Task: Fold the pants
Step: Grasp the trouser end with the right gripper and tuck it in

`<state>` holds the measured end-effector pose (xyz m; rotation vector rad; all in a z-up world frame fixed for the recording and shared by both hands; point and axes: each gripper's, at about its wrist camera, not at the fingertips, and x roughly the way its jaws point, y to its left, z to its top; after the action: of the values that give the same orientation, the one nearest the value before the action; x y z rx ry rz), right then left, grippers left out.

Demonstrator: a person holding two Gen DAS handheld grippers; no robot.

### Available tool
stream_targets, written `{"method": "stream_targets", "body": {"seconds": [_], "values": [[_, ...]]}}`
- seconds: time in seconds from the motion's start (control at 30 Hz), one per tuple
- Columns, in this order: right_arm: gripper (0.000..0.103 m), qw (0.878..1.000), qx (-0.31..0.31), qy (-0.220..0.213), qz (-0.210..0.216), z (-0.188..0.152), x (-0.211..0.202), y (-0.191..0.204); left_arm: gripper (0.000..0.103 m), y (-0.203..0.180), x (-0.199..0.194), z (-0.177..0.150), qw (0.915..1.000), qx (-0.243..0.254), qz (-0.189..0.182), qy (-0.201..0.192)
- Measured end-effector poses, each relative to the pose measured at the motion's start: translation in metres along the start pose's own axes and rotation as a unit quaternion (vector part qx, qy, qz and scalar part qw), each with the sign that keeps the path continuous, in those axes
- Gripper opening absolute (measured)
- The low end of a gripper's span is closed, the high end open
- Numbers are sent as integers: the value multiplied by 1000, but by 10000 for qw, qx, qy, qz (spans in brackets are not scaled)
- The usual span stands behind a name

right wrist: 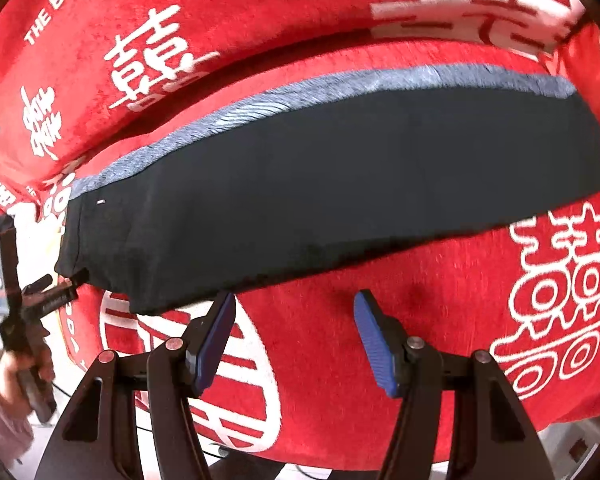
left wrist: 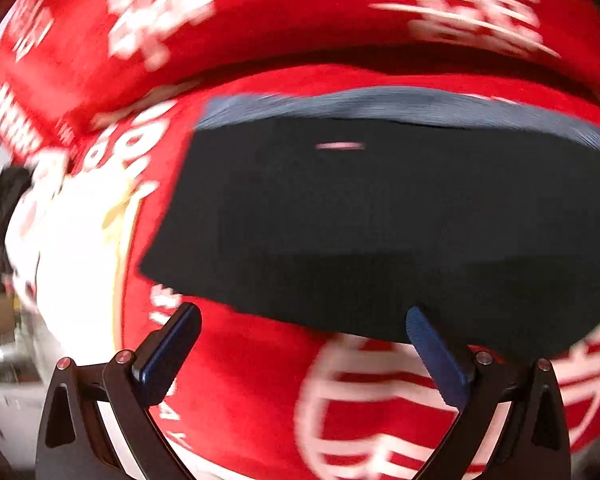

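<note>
Red plush sofa cover printed with white characters fills both views.

The red cover spreads over a seat cushion, and a back cushion rises along the top of the frame, with a dark crease between them. White double-happiness characters and the words "THE BIGD" appear on it. Pale floor shows at the lower right; bright blurred light washes the left edge of the left view.

Home, red double-happiness blanket on bed
</note>
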<state>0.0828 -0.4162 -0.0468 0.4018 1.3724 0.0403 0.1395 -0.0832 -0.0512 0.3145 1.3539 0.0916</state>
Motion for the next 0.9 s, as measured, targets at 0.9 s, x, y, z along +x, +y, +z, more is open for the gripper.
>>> {"method": "stream_targets", "body": {"seconds": [0.9], "values": [[59,9499,2695,-1548,-336,35,-52,-270,103,-334,-59,82,9868,898,-1235,-534]]}}
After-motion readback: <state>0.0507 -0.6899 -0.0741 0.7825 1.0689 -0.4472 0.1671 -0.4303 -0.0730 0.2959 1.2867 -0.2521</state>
